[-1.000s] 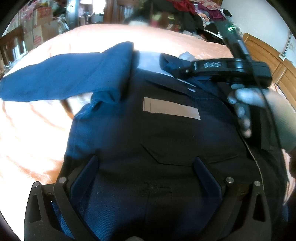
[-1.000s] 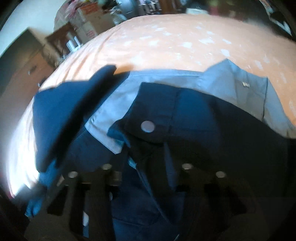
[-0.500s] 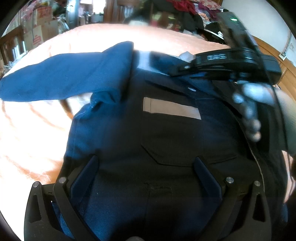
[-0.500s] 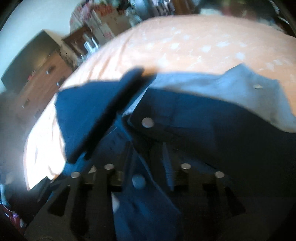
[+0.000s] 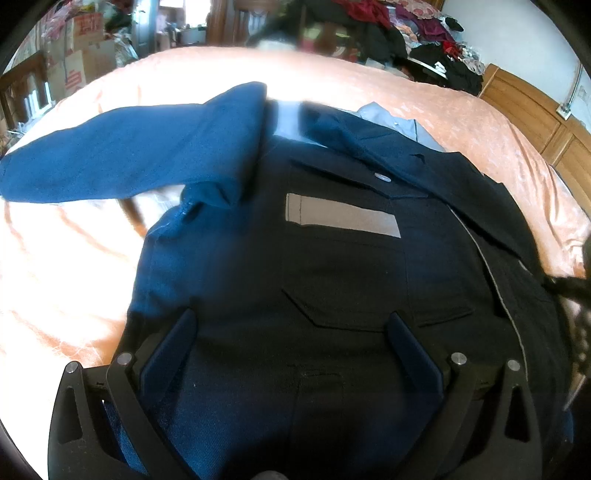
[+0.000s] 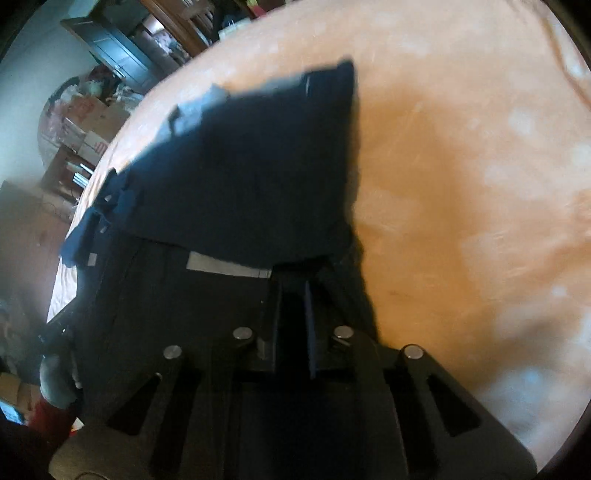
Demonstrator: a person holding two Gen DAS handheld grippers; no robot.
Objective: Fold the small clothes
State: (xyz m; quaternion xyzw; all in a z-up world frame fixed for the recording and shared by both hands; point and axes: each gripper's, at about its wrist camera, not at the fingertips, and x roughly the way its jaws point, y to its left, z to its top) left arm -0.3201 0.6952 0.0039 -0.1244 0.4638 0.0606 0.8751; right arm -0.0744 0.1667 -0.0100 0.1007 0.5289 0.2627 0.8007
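A navy jacket (image 5: 332,295) lies face up on an orange bedspread (image 5: 66,280), with a grey chest patch (image 5: 340,216) and one sleeve (image 5: 122,158) stretched out to the left. My left gripper (image 5: 291,336) stands open low over the jacket's lower front, nothing between its fingers. My right gripper (image 6: 293,314) has its fingers drawn close together at the jacket's side edge, dark cloth (image 6: 240,166) running up from between them as a raised flap above the patch (image 6: 225,267). In the left wrist view only a dark sliver of the right gripper (image 5: 569,288) shows at the right edge.
Cardboard boxes (image 5: 81,55) and a wooden chair stand beyond the bed's far left. A heap of clothes (image 5: 406,33) lies at the far side. Wooden panels (image 5: 535,110) line the right. Open bedspread (image 6: 461,203) lies right of the jacket. A gloved hand (image 6: 55,376) shows lower left.
My right gripper has left the collar area and gone to the jacket's right side edge, its fingers drawn together there. The left gripper has stayed put and open.
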